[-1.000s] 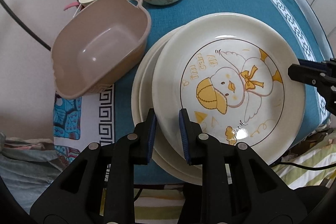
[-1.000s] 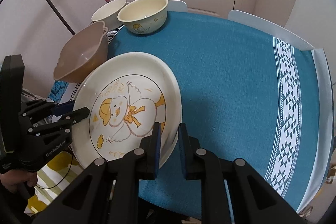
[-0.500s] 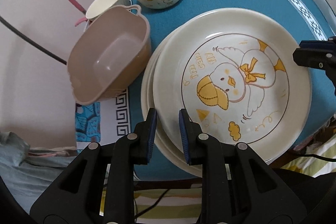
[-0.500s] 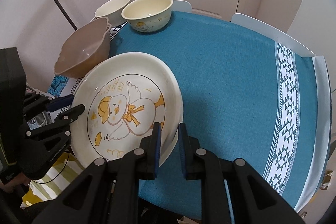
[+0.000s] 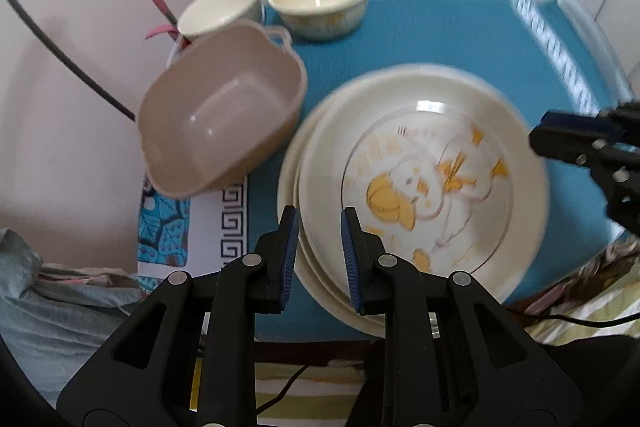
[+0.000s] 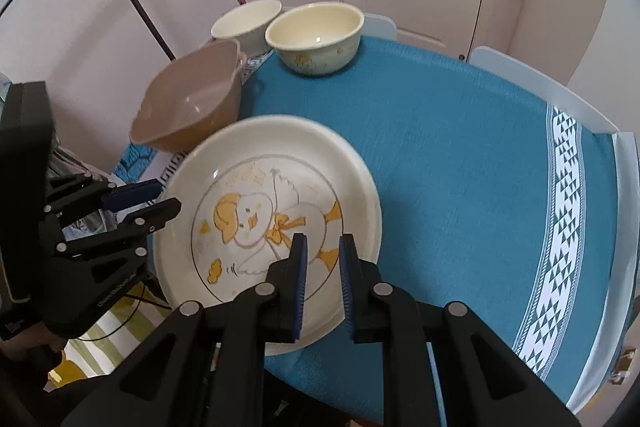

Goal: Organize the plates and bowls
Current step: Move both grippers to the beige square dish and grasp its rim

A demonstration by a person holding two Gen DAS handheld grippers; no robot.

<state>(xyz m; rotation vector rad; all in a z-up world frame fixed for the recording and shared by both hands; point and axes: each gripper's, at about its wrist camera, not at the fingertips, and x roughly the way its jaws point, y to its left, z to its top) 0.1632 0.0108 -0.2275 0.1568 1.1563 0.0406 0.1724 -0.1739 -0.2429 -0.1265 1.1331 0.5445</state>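
Plate stack [image 5: 424, 179] at table [image 6: 460, 155] near-left edge. Left gripper [image 5: 319, 259] spread, straddling stack rim; right gripper [image 6: 322, 285] spread over top plate.

Cream plate [image 6: 280, 163] w/ yellow duck print; teal tablecloth [image 6: 460, 155].

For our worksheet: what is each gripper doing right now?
Left gripper: open, fingers either side of the plate stack's near rim, holding nothing.
Right gripper: open over the duck plate, holding nothing.
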